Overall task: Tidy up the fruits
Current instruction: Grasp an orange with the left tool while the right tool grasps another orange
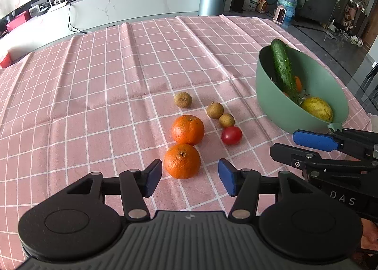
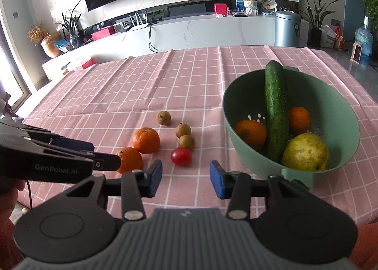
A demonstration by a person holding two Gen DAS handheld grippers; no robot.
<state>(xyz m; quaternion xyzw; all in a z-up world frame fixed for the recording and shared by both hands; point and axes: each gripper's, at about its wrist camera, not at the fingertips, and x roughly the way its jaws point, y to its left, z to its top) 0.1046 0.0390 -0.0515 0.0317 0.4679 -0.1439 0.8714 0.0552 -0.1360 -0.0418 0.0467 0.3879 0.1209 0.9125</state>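
A pink checked tablecloth (image 1: 118, 81) covers the table. The near orange (image 1: 182, 161) lies just ahead of the left gripper (image 1: 190, 179), whose jaws stand wide and empty to straddle it. At two o'clock sits the green bowl (image 1: 271, 95); the right gripper (image 2: 186, 179) is part-open and empty, lined up on the cherry tomato (image 2: 180, 156).

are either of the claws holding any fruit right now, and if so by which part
Nothing is held. The left claw stands open with the near orange between its pads, untouched; the right claw is open over bare cloth.
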